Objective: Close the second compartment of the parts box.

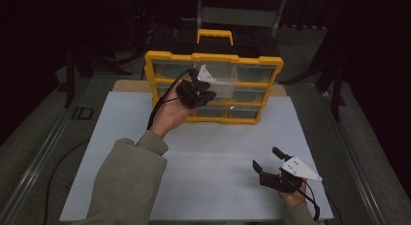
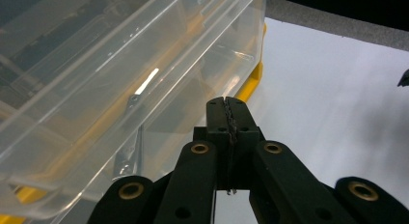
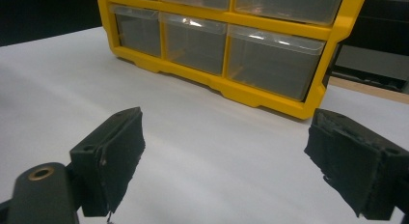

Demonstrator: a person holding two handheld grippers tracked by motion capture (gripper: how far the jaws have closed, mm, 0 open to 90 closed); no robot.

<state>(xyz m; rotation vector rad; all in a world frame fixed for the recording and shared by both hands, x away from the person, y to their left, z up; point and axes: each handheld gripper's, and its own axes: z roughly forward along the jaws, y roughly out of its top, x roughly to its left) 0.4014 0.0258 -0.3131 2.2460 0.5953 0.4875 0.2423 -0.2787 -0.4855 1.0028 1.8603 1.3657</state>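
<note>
A yellow organizer [image 1: 155, 57] with clear drawers stands at the back of the white sheet [image 1: 213, 152]. One clear drawer [image 1: 220, 82] in its upper middle is pulled partway out. My left gripper [image 1: 202, 93] is held up right in front of that drawer. In the left gripper view the jaws of the left gripper [image 2: 226, 102] are pressed together with nothing between them, and the drawer [image 2: 120, 79] lies just to their left. My right gripper [image 1: 265, 157] rests low at the front right, open and empty. Its view has the right gripper [image 3: 225, 132] facing the organizer [image 3: 241, 91].
A black and yellow case with a yellow handle [image 1: 214, 35] sits behind the organizer. A wooden board edge [image 1: 128, 84] shows under the sheet at the back. Grey floor with metal rails [image 1: 43, 152] surrounds the table, and the background is dark.
</note>
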